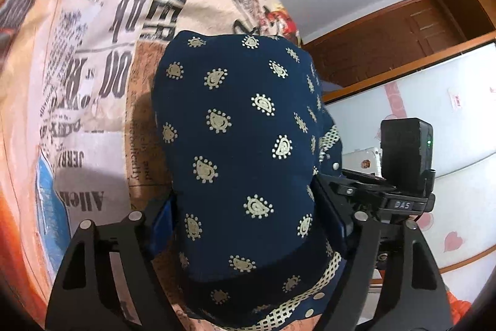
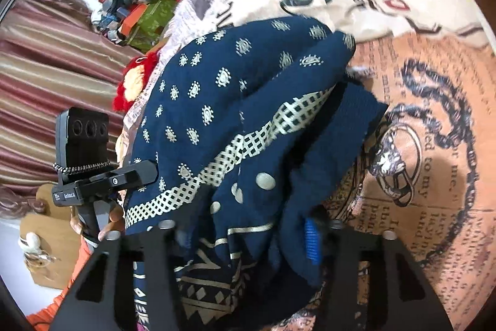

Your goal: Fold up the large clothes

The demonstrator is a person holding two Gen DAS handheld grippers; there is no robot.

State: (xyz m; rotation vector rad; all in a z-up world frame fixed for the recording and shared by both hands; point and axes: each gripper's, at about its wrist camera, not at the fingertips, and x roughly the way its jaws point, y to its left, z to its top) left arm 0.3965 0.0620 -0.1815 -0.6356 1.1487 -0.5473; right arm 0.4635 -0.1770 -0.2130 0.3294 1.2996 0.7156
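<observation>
Between the black fingers of the left tool [image 1: 245, 225], nearest its camera, a navy-blue cloth garment printed with cream paisley motifs [image 1: 241, 145] is seen bunched into a rounded mound. The blue pads [image 1: 164, 222] stand at either side of the fabric with the jaws fairly wide; whether they press on the cloth cannot be told. A cream lattice-patterned band with round metal snaps [image 1: 297, 303] is seen along the garment's lower edge.

Close to the right wrist camera, the same garment [image 2: 248, 120] is seen piled between the fingers of the right tool [image 2: 248, 241], its jaws at a middling width. Folds of cloth are drawn in against the blue ribbed pad [image 2: 311, 241] on the right side, but a firm hold cannot be confirmed. The lattice band [image 2: 235, 151] is seen running diagonally across the heap, with geometric cream trim below it.

Beneath the garment, a bed cover printed like old newspaper in beige, orange and black [image 1: 93, 76] is spread out. To the left in the right wrist view, the other tool's black camera block [image 2: 83, 138] is seen, gripped by the person's fingers [image 2: 111, 216].

Farther off, striped pink curtains [image 2: 46, 67] and a brown wooden door [image 1: 387, 36] are visible.
</observation>
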